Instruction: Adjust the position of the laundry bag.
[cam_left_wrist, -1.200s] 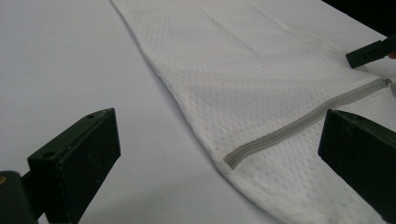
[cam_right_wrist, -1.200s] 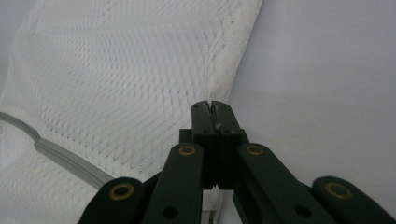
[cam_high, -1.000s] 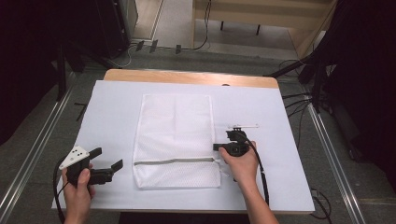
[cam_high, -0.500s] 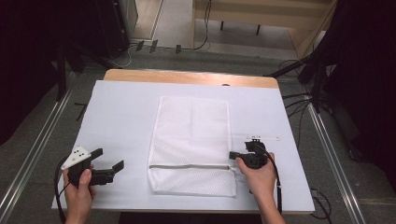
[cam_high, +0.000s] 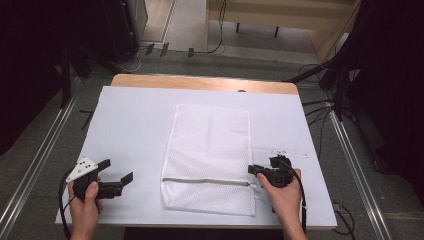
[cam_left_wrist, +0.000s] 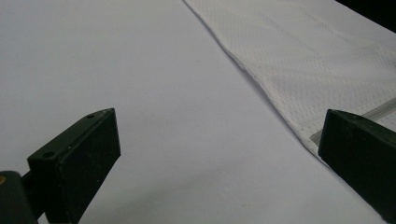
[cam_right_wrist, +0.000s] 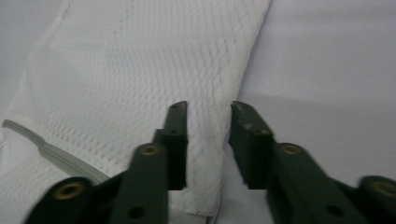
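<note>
High view
Mesh bag (cam_high: 210, 155): a white mesh laundry bag is seen lying flat at the middle of the white-covered table (cam_high: 135, 120), its zipper (cam_high: 205, 181) running across near the near end.
Right gripper (cam_high: 256, 170): it is held at the bag's right edge, just beside the zipper's end; its jaws have just been opening.
Left gripper (cam_high: 119, 179): it is held low over bare table, apart from the bag's left edge, jaws spread and empty.
Small strip (cam_high: 289, 153): a thin pale item is seen beyond the right hand; it cannot be identified.

Left gripper view
Jaws: they are seen wide apart, with only table cover between them.
Risk: the bag's left edge (cam_left_wrist: 261, 84) is left unpinned, so the bag is judged likely to slide if it is pulled from the other side.

Right gripper view
Jaws: they are parted, with the bag's edge (cam_right_wrist: 208, 149) between them but not pressed.
Risk: if they are closed here, a thin single layer may be caught and slip out, or the mesh may be bunched and snagged rather than the zipper pull being taken.
</note>
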